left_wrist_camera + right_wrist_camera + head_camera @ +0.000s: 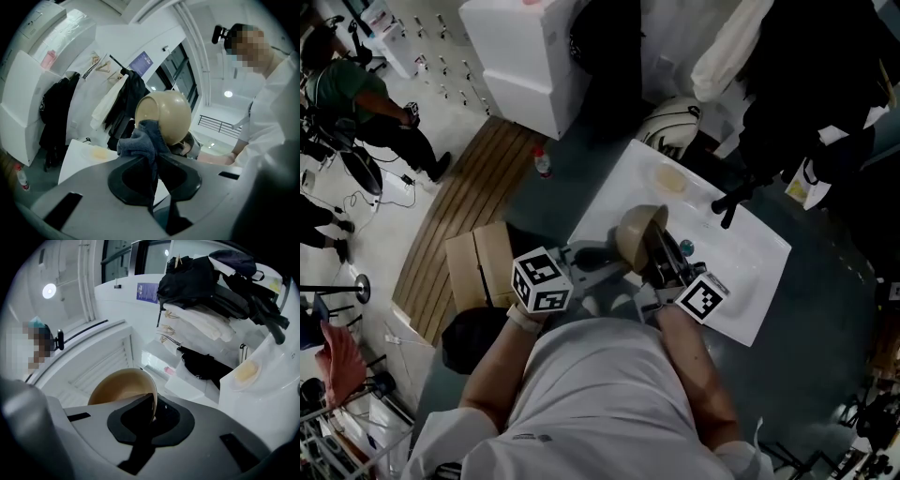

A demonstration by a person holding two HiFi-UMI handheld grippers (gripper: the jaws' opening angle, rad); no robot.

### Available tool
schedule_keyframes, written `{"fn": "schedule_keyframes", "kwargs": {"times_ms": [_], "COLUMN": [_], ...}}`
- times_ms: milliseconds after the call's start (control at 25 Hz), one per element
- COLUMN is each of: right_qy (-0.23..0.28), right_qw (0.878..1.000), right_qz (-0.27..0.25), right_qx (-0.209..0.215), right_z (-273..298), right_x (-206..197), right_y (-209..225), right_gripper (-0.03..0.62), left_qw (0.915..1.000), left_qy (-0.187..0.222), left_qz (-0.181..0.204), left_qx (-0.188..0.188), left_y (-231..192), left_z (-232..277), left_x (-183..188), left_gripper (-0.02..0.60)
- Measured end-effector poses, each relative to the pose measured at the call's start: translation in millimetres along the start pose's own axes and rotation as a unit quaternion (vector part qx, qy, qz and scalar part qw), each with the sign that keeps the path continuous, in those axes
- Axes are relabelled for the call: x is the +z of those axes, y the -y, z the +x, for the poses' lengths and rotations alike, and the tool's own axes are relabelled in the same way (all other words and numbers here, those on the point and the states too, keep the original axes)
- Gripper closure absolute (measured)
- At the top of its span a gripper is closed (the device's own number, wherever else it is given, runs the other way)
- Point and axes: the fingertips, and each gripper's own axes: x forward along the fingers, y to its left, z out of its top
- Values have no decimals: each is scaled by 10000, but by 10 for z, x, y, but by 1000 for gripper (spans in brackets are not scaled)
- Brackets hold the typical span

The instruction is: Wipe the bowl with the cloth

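Note:
A tan bowl [637, 232] is held tipped on its side above the white table [750, 281]. My right gripper [152, 411] is shut on the bowl [123, 387], clamping its rim, and I see the inside of the bowl from there. My left gripper [152, 161] is shut on a grey-blue cloth [140, 143], whose bunched end presses against the outside of the bowl [164, 115]. In the head view the dark cloth [595, 255] sits just left of the bowl, between the two grippers' marker cubes.
A small yellowish dish [671, 178] and a black object [736, 199] lie on the table. A helmet [673, 120] and hanging clothes [211, 282] are behind it. A cardboard box [480, 264], a bottle [543, 163] and a white cabinet [525, 56] stand to the left.

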Motion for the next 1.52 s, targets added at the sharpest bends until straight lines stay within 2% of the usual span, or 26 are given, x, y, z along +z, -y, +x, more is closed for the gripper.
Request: {"fn": "schedule_keyframes", "kwargs": {"times_ms": [240,520,840,1240,1400,1520], "right_qy": [180,69,-446,-1356,-1713,-2010], "right_qw": [9985,9937,9926,9871,9802,9703], "right_qz": [-235,-226,-233,-736,-992,-1250], "right_qx": [-451,-1094,-1102,-417,55,492], "right_z": [-63,-166,-175,-103,-67,-38], "right_x": [150,118,-213,-628,-767,-852], "right_y": [211,522,579,315,92,-105], "right_gripper": [563,563,563,563,563,563], "left_qw": [9996,9985,9954,9928,9923,9928], "left_qy": [-23,400,932,1195,1237,1191], "left_qz": [7,-27,-27,68,-73,-87], "left_qx": [-264,-379,-203,-39,-88,-94], "left_y": [175,236,91,-149,-192,-212], "left_z": [59,-43,-327,-451,-483,-472], "left_x": [-31,171,523,767,786,790], "left_gripper": [522,522,522,522,522,522]}}
